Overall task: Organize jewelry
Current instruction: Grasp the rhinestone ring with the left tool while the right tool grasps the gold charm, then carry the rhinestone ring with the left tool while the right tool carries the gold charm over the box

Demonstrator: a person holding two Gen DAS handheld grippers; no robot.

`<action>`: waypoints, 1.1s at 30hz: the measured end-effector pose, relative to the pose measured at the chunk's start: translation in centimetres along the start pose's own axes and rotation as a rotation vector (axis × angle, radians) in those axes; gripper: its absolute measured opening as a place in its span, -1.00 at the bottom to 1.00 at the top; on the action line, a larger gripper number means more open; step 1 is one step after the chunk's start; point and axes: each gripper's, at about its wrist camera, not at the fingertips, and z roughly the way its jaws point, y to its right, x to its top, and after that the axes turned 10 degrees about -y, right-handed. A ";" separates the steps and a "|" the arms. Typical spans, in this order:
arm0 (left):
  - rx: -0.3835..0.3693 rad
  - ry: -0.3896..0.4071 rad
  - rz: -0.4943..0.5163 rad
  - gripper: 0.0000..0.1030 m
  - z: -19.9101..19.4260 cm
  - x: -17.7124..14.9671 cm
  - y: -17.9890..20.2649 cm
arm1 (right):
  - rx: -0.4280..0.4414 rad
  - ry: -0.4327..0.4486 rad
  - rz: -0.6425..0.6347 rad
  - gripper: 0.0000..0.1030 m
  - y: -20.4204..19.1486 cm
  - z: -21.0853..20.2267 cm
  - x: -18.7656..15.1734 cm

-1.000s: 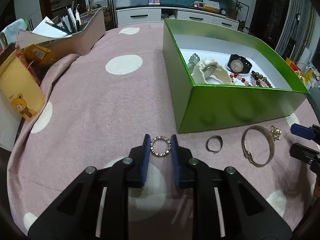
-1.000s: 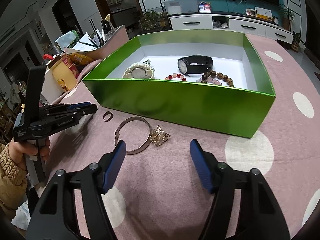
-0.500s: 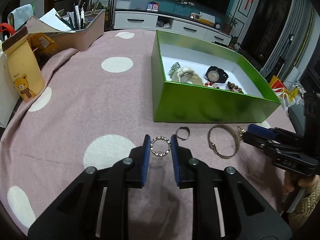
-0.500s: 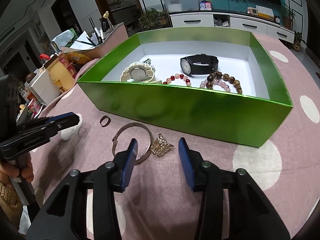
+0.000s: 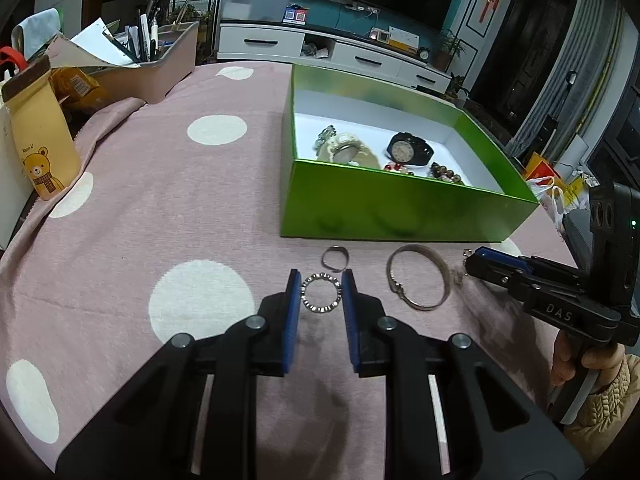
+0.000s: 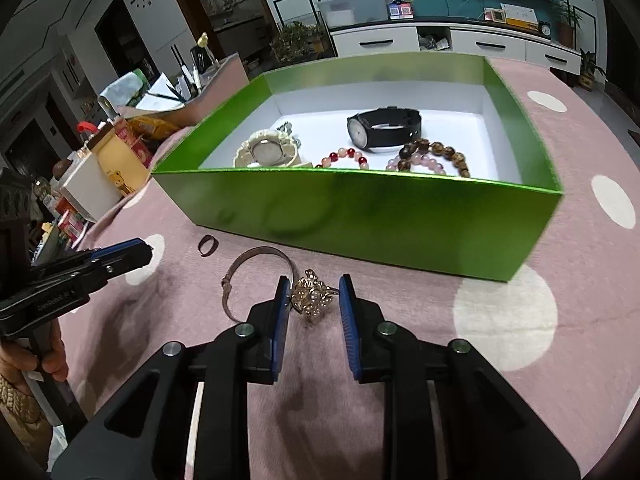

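My left gripper (image 5: 321, 294) is shut on a thin ring set with small stones (image 5: 320, 277), held a little above the pink spotted cloth. My right gripper (image 6: 312, 300) is low over the cloth and its jaws are closing around a gold ornate ring (image 6: 310, 296), with a sliver of room still showing at each pad. A metal bangle (image 6: 228, 292) lies just left of that piece, and a small plain ring (image 6: 201, 246) lies further left. Behind them stands the green box (image 6: 360, 216), which holds two watches and beaded bracelets.
From the left wrist, the other gripper (image 5: 474, 258) and the hand holding it come in from the right beside the bangle (image 5: 394, 286). A yellow bear carton (image 5: 40, 148) and a pen tray (image 5: 160, 72) stand at the cloth's far left edge.
The right jaws have narrowed from wide apart to close around the gold ornate ring. My left gripper, still gripping the stone ring, has lifted and drawn back from the box.
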 end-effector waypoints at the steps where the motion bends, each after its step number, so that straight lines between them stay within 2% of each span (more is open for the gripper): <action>1: -0.002 0.002 0.001 -0.61 -0.1 0.0 0.2 | 0.003 0.004 0.002 -0.52 0.1 -0.3 -0.1; 13: 0.007 0.022 0.026 -0.61 -1.8 0.3 2.1 | 0.034 0.078 0.030 -0.52 0.9 -4.3 -1.7; 33: 0.033 0.076 0.080 -0.61 -4.0 2.2 5.0 | 0.034 0.206 0.028 -0.52 1.8 -9.2 -1.2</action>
